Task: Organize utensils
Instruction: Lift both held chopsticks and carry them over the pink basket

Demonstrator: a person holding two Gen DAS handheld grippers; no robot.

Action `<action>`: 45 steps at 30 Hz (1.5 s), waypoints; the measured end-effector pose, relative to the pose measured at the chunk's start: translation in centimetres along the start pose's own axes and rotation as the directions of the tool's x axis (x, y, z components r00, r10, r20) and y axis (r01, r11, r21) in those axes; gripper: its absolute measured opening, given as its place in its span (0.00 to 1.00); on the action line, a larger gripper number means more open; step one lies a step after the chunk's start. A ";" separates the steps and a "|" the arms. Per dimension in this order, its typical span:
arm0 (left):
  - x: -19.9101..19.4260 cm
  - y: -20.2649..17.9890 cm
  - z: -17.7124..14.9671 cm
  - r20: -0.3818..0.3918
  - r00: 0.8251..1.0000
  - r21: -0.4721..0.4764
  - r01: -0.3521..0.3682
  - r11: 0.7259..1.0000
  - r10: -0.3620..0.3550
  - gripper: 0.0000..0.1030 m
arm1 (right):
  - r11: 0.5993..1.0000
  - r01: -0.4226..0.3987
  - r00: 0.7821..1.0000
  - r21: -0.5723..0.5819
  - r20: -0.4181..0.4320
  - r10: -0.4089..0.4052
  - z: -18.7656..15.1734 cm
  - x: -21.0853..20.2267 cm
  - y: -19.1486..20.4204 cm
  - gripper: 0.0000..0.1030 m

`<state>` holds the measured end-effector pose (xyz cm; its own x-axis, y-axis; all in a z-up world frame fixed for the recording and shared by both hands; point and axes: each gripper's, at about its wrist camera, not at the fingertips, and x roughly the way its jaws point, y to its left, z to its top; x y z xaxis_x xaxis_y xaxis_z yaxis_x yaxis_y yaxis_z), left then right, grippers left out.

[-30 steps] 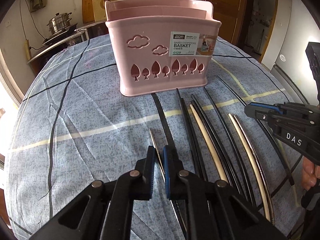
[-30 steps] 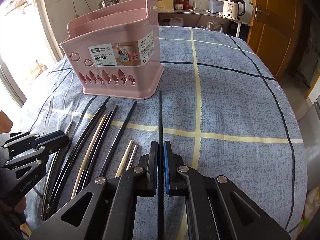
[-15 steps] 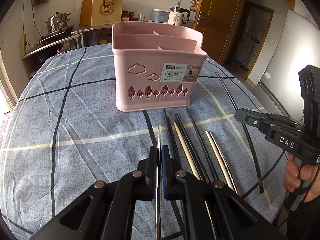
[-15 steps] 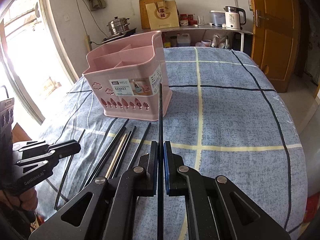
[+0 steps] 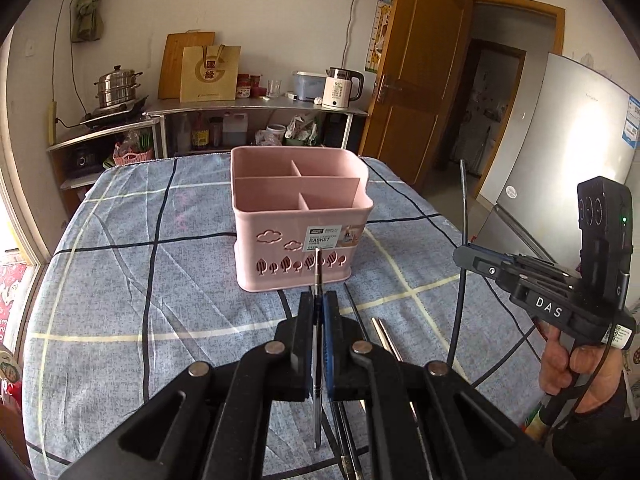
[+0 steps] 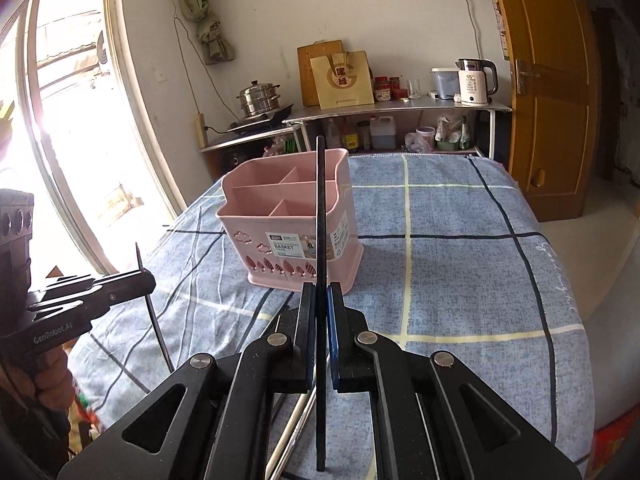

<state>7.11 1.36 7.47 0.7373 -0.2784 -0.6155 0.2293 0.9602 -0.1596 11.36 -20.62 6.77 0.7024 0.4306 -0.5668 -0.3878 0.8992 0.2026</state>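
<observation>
**Both tongs clamped on chopsticks, basket ahead**

Left wrist view: left tongs (image 5: 319,300) closed on a thin metal chopstick (image 5: 317,272), tip pointing at the pink basket (image 5: 296,248) standing on the checked surface (image 5: 120,280). Spare chopsticks (image 5: 384,332) lie just right of the tongs.

Right wrist view: right tongs (image 6: 320,296) closed on a black chopstick (image 6: 320,208), raised upright across the basket's front.
</observation>
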 end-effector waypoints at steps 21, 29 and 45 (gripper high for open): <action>-1.5 0.3 4.8 0.058 0.998 0.009 0.031 0.999 -0.031 0.05 | 0.997 -0.041 0.995 -0.061 0.093 0.047 3.8 -1.6 2.2 0.05; -2.4 1.6 10.6 0.139 0.990 -0.004 0.029 1.000 -0.029 0.05 | 0.995 -0.079 0.981 -0.062 0.171 0.088 8.7 -0.7 3.2 0.05; 3.1 6.0 14.8 0.149 0.988 -0.071 -0.016 0.997 0.026 0.05 | 0.994 -0.106 0.970 -0.034 0.215 0.111 13.4 5.5 4.4 0.05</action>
<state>20.16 5.95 15.99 0.8296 -0.2536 -0.4974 0.1722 0.9637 -0.2041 21.53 -13.28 15.29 0.7669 0.5344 -0.3553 -0.4804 0.8452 0.2344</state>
